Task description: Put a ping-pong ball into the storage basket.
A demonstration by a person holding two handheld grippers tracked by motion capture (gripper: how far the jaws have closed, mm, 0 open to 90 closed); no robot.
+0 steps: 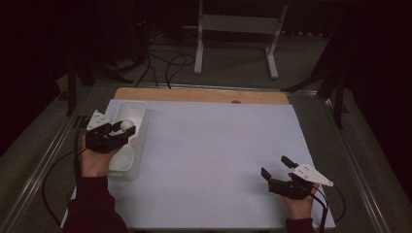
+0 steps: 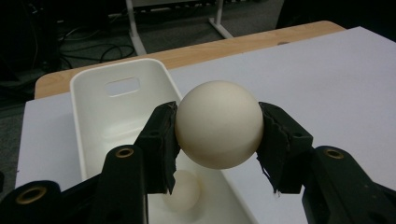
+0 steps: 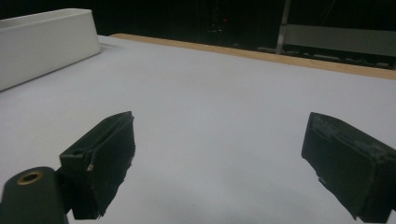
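Two pads of the left gripper (image 2: 217, 135) pinch a cream ball (image 2: 218, 123) above the white bin (image 2: 93, 107) at nine o'clock; a second ball (image 2: 184, 189) lies inside. Right gripper (image 3: 217, 158) rests spread at four o'clock.

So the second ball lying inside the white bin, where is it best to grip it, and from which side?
Grip the ball in the bin across its middle, coming from above through the open top. It is round, so any width fits, but the white bin walls block the sides. The left gripper holds another ball.
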